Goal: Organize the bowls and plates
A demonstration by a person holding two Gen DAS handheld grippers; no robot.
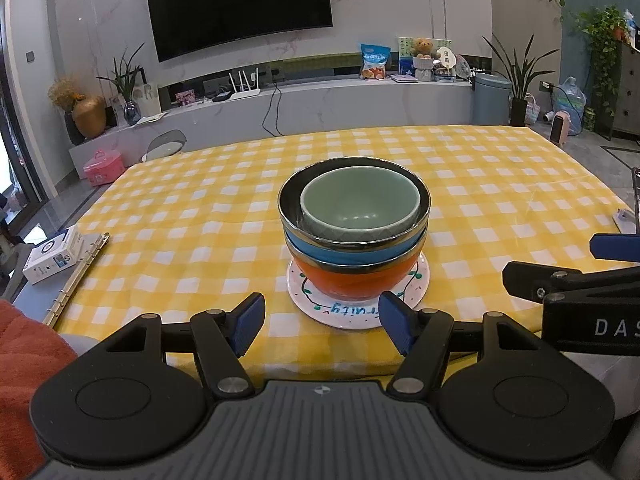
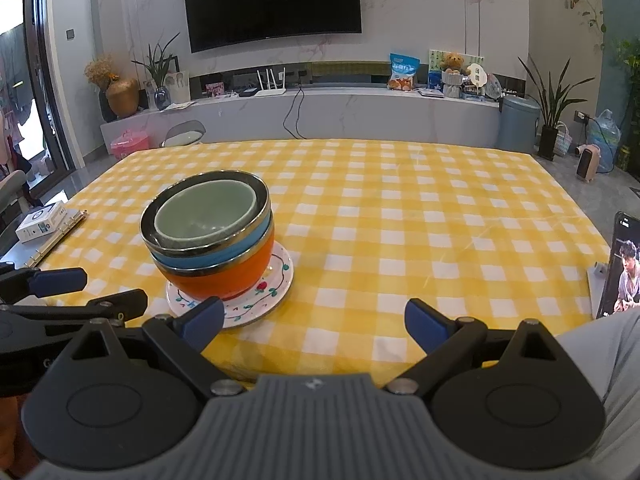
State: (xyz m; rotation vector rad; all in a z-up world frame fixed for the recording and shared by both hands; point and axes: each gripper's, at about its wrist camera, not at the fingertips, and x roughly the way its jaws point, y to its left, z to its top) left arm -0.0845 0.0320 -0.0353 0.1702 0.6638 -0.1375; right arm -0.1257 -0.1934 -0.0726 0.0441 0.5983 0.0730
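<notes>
Your left gripper (image 1: 322, 322) sits nearest the table's front edge with its blue-padded jaws spread wide and nothing between them; the painted plate (image 1: 420, 280) lies just beyond the fingertips. Your right gripper (image 2: 314, 326) is likewise spread wide and empty, hovering over the yellow checked tablecloth (image 2: 400, 216) to the right of the plate, its left fingertip near the plate's front rim.

On that white plate, decorated with a green vine, red berries and blue lettering, stands the stack of bowls. The orange bowl (image 1: 352, 282) rests directly on the plate. The blue bowl (image 1: 340, 254) nests inside the orange one, each with a metal rim. The pale green ceramic bowl (image 1: 360, 204) sits inside the blue bowl, tilted slightly and leaning toward the right side of the rim.

Left of the plate, at the table's left edge, lie a ring binder (image 1: 78, 270) and a small white box (image 1: 54, 256), touching each other. Right of the plate, at the table's right edge, a phone (image 2: 622, 264) stands upright with its screen lit.

Beyond the plate, past the far table edge, a low marble console (image 2: 360, 112) carries a white router (image 2: 272, 84), a teddy bear (image 2: 452, 62) and a snack bag (image 2: 402, 72), and above it hangs a dark television (image 2: 274, 0).
</notes>
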